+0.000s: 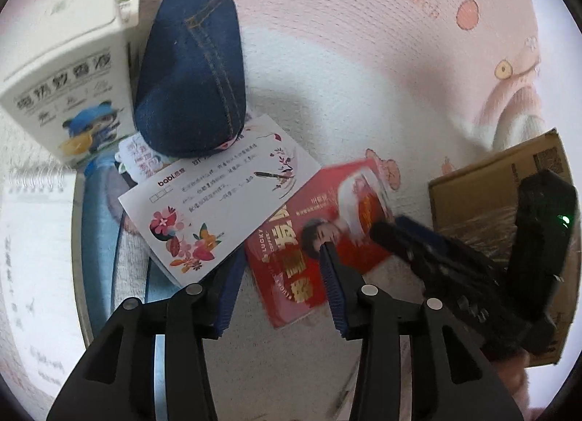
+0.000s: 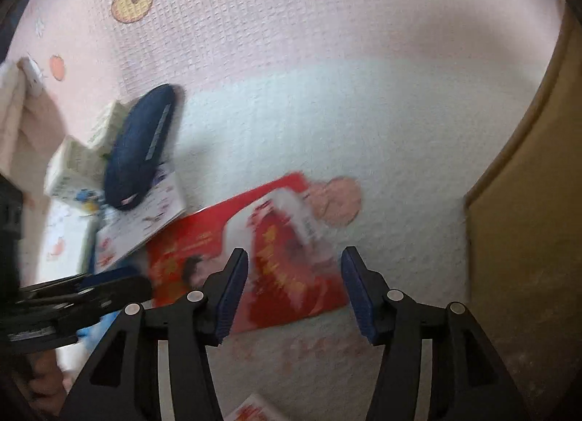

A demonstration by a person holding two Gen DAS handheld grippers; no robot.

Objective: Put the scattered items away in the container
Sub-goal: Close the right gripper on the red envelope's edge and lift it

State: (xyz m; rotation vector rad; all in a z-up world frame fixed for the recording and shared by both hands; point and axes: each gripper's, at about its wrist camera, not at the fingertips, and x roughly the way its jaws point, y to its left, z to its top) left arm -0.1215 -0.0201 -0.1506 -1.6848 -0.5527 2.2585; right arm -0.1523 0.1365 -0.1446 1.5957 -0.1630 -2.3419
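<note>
On the mat [image 1: 363, 75], one red packet [image 1: 327, 235], one cardboard box [image 1: 483, 195], both grippers [image 1: 280, 268] [image 2: 294, 275] open.

Pouch [image 1: 191, 83] atop card [image 1: 218, 199], packet [image 1: 320, 239] right, box [image 1: 509, 210] beyond.

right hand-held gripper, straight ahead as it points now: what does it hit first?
Most likely the red packet lying flat on the mat; the open right hand-held gripper straddles it. Depth is unclear, blurred frame.
</note>
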